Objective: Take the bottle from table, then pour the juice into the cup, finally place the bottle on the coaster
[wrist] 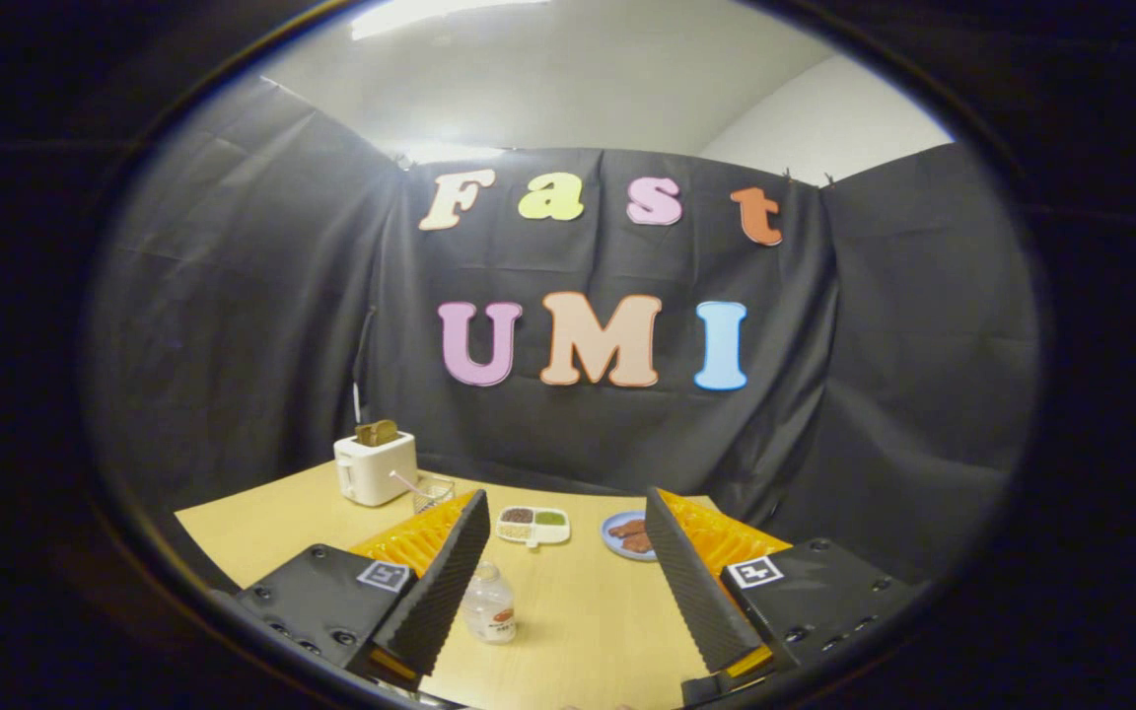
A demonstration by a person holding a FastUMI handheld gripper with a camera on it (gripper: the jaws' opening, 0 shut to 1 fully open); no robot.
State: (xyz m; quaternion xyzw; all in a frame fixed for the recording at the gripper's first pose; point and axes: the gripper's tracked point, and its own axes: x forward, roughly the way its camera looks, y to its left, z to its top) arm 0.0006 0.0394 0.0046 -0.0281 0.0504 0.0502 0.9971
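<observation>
Gripper (568, 562) fingers spread wide, holding nothing; bottle (489, 603) stands upright between them, cap up

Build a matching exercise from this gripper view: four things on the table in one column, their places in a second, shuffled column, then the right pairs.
The gripper is open, its jaws apart.

Things
1. bottle
2. toaster
3. divided dish
4. blue plate

Places
A. far corner of the table, by the cloth wall
B. beyond the jaws, next to the right one
C. between the jaws, close to the left one
D. beyond the bottle, midway between the jaws

Pairs: 1-C, 2-A, 3-D, 4-B
</observation>
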